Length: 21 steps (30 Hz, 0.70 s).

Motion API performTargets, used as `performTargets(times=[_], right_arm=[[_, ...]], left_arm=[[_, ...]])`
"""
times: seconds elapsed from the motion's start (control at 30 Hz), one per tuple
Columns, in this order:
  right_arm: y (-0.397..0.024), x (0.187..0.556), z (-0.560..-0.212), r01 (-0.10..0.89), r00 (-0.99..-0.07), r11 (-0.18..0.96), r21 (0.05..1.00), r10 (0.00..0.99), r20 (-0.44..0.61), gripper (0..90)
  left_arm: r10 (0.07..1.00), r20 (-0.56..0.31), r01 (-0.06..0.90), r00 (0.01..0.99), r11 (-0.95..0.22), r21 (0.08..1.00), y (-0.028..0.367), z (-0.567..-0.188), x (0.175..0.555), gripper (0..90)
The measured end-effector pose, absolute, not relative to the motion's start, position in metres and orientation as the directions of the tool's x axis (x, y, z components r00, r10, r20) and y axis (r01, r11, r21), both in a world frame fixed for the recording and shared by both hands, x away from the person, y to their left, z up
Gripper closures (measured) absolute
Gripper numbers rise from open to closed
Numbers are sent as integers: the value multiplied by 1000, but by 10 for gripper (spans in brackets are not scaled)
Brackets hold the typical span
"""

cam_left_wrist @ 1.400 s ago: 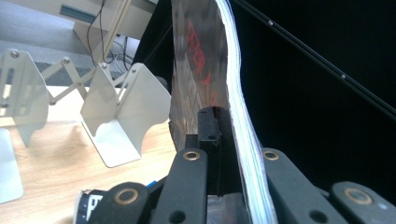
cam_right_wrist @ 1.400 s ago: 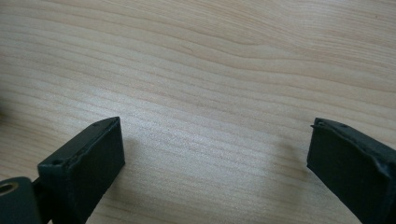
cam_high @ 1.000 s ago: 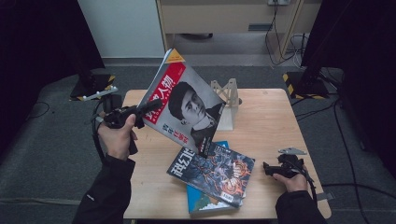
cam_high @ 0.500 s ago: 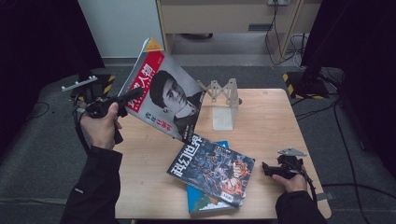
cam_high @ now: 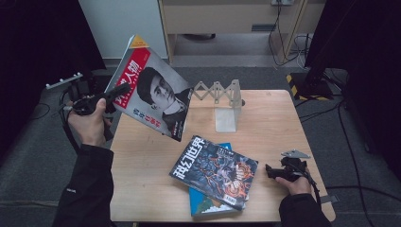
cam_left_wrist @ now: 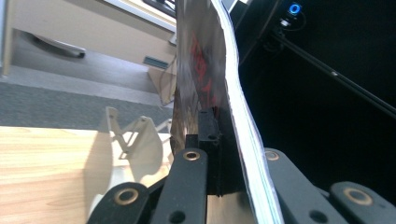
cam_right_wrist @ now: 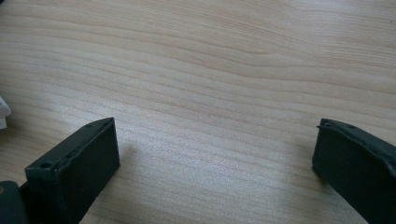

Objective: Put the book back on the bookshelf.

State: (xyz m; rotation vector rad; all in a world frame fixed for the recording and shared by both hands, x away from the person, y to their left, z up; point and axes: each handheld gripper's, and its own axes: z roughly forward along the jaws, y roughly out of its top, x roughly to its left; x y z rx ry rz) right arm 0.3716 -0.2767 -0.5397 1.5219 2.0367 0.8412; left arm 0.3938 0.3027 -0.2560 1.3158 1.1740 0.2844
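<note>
A magazine with a red title band and a portrait cover [cam_high: 153, 92] hangs tilted in the air over the table's left rear. My left gripper [cam_high: 122, 90] is shut on its left edge. In the left gripper view the magazine [cam_left_wrist: 219, 84] stands edge-on, pinched between the black jaws of my left gripper [cam_left_wrist: 212, 128]. Two more magazines lie stacked near the front: a dark one with white characters [cam_high: 213, 170] on a blue one [cam_high: 205, 205]. My right gripper [cam_high: 270, 171] rests on the table at the front right; its jaws stand wide apart over bare wood [cam_right_wrist: 215, 140].
A white accordion-style book stand [cam_high: 223, 101] is upright at the table's back centre, also seen as a pale rack [cam_left_wrist: 133, 142]. The wooden table [cam_high: 265, 123] has bare wood on the right. A cabinet and cables lie beyond the far edge.
My left hand has carried the portrait magazine leftward and slightly up, away from the book stand. The right hand and the stacked magazines have stayed put.
</note>
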Motion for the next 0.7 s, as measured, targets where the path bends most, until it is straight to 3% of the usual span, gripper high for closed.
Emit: performTargets(times=[0.7], right_arm=[[-277,372,-540,679,-285,203,706,959,-2,8]], left_arm=[[819,-448,408,358,295,864,308,-256,417,863]])
